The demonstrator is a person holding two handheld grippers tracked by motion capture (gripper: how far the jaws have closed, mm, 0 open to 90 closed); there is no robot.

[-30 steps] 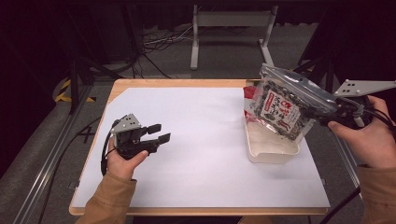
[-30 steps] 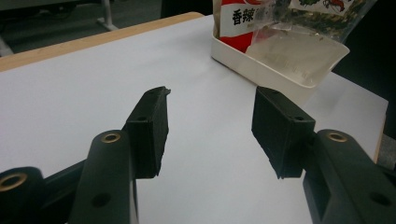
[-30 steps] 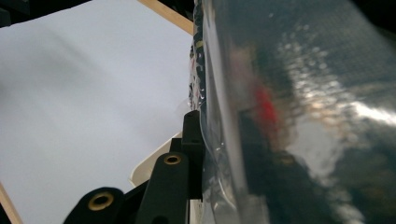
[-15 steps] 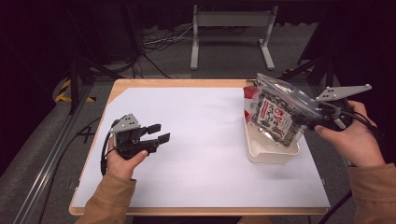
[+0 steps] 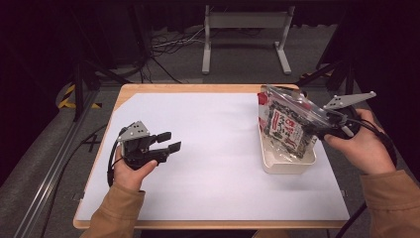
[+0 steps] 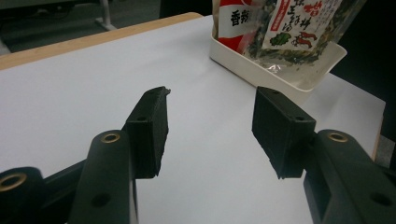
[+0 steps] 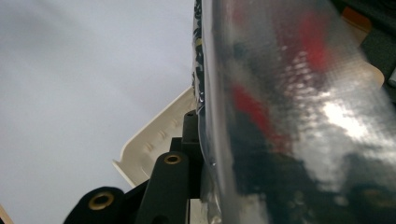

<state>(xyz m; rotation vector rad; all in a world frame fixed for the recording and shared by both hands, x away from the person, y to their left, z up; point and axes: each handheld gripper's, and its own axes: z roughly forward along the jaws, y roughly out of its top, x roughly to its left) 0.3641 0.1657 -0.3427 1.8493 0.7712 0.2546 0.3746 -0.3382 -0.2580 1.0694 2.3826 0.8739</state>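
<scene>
Right gripper (image 5: 317,130) pinching the snack bag (image 5: 282,126) by its edge, bag tilted, bottom dipping into the white tray (image 5: 289,166) (likely aiming to stand it inside). Left gripper (image 5: 168,141) hovering over the white sheet (image 5: 218,148), jaws spread, nothing between, probably waiting.

White "香" on the red packet (image 6: 238,21) label

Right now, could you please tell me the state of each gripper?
Left gripper: open, nothing between its jaws, above the white table cover.
Right gripper: closed on the snack bag, bag's lower end in the white tray.
</scene>
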